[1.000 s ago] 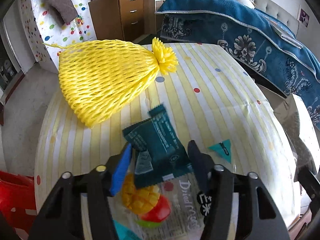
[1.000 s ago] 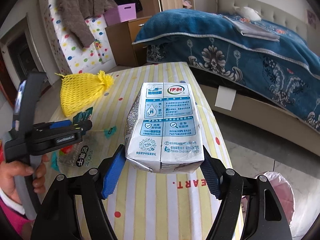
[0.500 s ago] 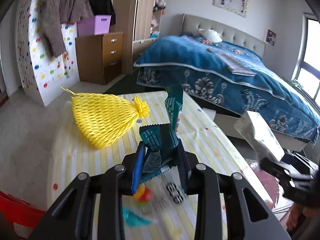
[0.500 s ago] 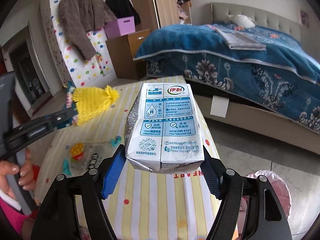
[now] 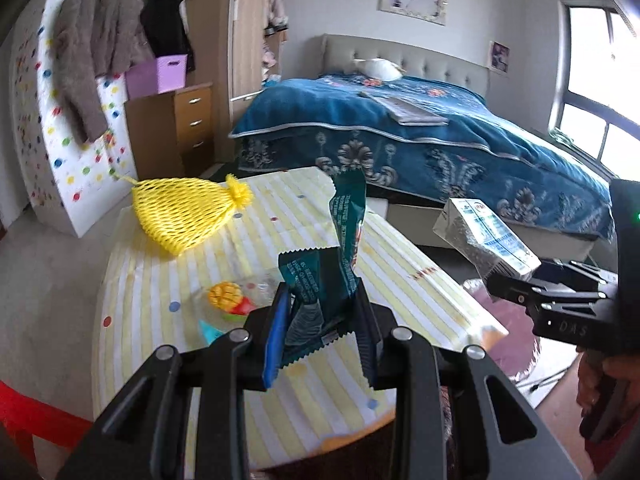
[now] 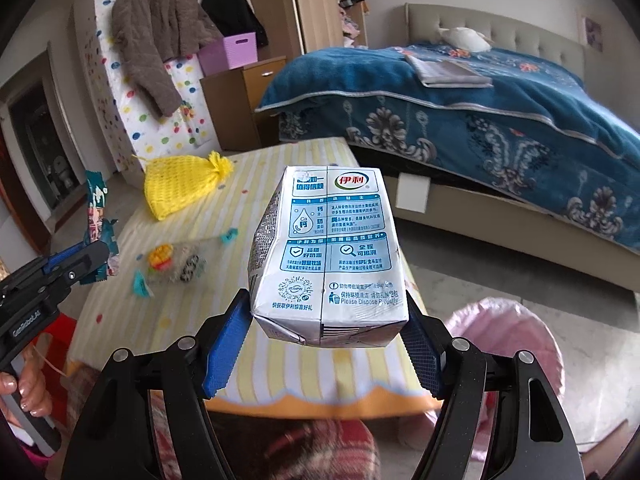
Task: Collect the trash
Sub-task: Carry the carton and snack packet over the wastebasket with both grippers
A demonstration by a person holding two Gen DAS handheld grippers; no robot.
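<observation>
- Left wrist view: left gripper clenched on dark green snack wrapper, held up off the tabletop, its top flap standing upright.
- Right wrist view: right gripper grasping white/blue milk carton between blue pads, carton tilted, lifted clear of the table, abt over its near right corner.
- Table w/ yellow-striped cloth carries the rest of the trash.
- Yellow foam net lies at far left corner of tabletop.
- Clear dried-fruit bag w/ mango print sits near left edge, mid tabletop; small teal scrap just beside it toward near edge, another teal scrap a bit farther in.
- Pink-lined bin on floor off the table's near right corner, below & right of the carton.
- Bed w/ blue blanket beyond table's far right; wood drawer unit behind far edge.
</observation>
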